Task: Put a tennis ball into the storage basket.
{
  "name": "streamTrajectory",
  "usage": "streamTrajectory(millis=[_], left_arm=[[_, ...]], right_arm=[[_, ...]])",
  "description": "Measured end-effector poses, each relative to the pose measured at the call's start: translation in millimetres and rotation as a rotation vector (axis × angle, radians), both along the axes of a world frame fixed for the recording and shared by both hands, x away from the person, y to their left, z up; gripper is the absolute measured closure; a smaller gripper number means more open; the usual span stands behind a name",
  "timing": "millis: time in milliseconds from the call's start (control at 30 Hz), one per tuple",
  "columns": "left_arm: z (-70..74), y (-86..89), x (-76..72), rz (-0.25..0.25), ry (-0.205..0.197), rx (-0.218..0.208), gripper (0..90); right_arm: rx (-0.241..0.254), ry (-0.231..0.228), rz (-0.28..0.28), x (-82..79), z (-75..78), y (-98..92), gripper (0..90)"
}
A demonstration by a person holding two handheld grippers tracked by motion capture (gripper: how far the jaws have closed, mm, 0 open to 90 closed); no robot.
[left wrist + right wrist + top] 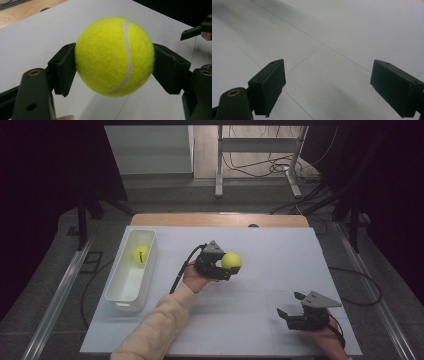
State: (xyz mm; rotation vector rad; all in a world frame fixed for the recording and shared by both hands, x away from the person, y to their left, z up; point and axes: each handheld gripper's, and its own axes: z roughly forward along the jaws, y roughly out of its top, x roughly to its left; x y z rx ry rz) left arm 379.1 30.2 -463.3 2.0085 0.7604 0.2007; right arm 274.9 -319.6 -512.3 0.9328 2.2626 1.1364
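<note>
Tennis ball (232,260) clamped in left gripper (223,266), lifted off table (260,315); right gripper (288,306) held wide open, empty, at five o'clock.

I see the fuzzy yellow-green tennis ball (114,56) with a curved white seam running top to bottom down its right half. It sits clear of the white table surface, pinched at its 9 and 3 o'clock sides between the black pads of the left gripper (226,268). From above, the ball (231,260) hangs near the table's centre, slightly toward 11 o'clock, whole and undented.
</note>
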Motion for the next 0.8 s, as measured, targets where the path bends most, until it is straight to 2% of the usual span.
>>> streamTrajectory(millis=[533,800], left_arm=[[6.7,12.4,-7.8,0.012,-0.009,-0.002,26.0],[9.4,24.4,-10.1,0.032,-0.012,-0.005,26.1]], right_arm=[[-0.001,-0.001,-0.003,-0.2,-0.1,0.0,13.4],[-0.003,0.000,-0.004,-0.4,-0.2,0.1,13.3]])
